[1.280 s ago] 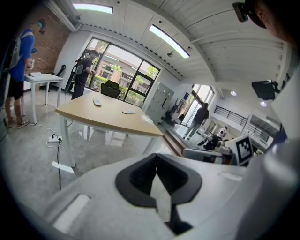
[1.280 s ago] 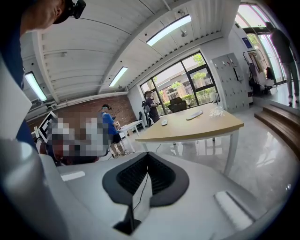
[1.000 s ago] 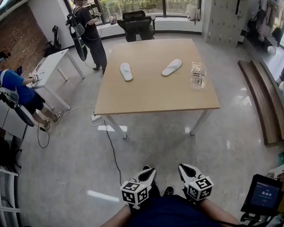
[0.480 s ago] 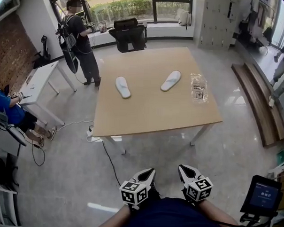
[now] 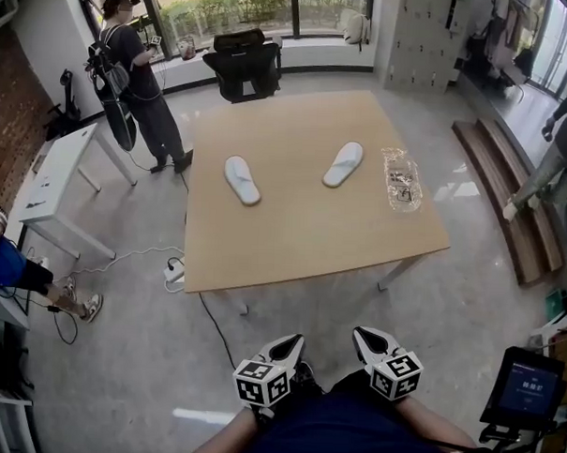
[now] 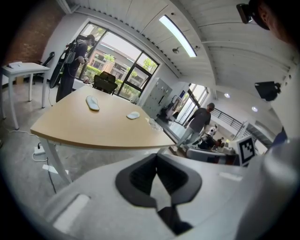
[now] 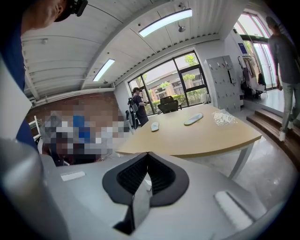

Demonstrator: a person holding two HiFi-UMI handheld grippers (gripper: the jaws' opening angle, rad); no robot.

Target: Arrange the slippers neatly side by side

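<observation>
Two white slippers lie apart on the wooden table (image 5: 301,250): the left slipper (image 5: 241,180) and the right slipper (image 5: 343,164), which is angled to the upper right. They also show small in the left gripper view as one slipper (image 6: 92,102) and the other (image 6: 133,115), and in the right gripper view (image 7: 154,126) (image 7: 193,119). My left gripper (image 5: 291,344) and right gripper (image 5: 367,339) are held close to my body, well short of the table. Both are shut with nothing between the jaws.
A crumpled clear plastic bag (image 5: 402,180) lies at the table's right side. A black chair (image 5: 242,64) stands behind the table. A person with a backpack (image 5: 131,73) stands at the back left by a white desk (image 5: 56,183). A cable and power strip (image 5: 174,272) lie on the floor.
The view has moved closer to the table, which sits lower in the frame now. The person at the back left has shifted left. Both grippers keep their place, shut.
</observation>
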